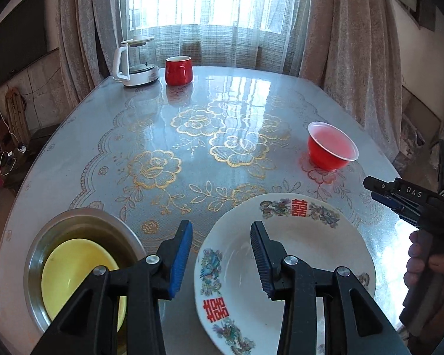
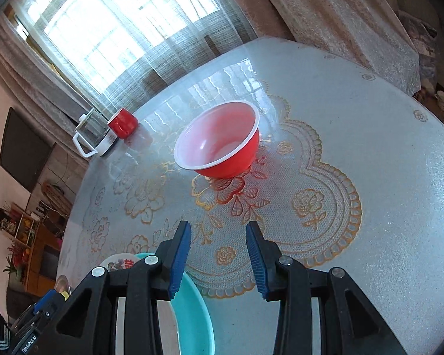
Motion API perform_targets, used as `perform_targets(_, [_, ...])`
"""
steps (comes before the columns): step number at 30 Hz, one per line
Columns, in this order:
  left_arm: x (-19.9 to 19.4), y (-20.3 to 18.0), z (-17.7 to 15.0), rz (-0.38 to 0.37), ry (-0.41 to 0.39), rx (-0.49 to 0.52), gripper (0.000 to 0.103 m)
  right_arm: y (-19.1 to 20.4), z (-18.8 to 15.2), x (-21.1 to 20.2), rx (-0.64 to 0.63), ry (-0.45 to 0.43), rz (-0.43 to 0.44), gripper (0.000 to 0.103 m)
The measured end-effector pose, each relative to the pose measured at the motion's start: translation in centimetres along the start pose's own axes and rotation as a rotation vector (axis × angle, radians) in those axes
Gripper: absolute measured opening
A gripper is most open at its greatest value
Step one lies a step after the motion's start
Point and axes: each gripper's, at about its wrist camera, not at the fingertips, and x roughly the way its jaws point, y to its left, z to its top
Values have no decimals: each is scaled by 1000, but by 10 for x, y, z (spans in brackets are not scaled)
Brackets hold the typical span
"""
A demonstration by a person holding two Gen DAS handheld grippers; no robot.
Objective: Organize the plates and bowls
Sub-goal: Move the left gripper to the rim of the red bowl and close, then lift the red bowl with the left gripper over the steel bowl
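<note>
Sheer curtains over a bright window sit behind a round tabletop (image 1: 251,94) with a shiny plastic cover and a gold flower pattern. At the far edge there's a white kettle (image 1: 134,65) and, just beside it, a red mug (image 1: 178,70).

Left claw (image 1: 220,259) is partly open with nothing in it, hovering over the near edge. One finger is above the rim of a white plate (image 1: 316,236) with red characters and flower prints; the other is over the gap between that plate and a metal bowl (image 1: 83,222) to its left. A yellow dish (image 1: 74,269) sits inside the metal bowl.

Right claw (image 2: 219,259) is also partly open and empty, aimed at a red bowl (image 2: 222,145) with a white inside, which stands upright on its own, well apart from the plate. From the left camera you can see the right claw at the right edge, with a hand (image 1: 423,263) on its grip. A teal dish (image 2: 198,313) shows under the right claw's left finger, close to the plate.
</note>
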Motion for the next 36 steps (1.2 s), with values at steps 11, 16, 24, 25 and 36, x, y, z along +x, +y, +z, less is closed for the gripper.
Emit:
perform_targets(11, [53, -60, 53, -123, 42, 19, 50, -25, 53, 19, 32, -49, -19, 39])
perform_targets(16, [87, -83, 78, -178, 104, -3, 50, -33, 73, 36, 41, -38, -23, 36])
perform_targets(24, [139, -102, 111, -264, 170, -97, 48, -44, 92, 58, 51, -19, -39, 34])
perform_targets(25, [145, -104, 114, -271, 172, -103, 48, -45, 94, 61, 51, -15, -32, 34])
perform_targets(36, [171, -115, 117, -386, 219, -174, 11, -38, 89, 72, 7, 0, 14, 10])
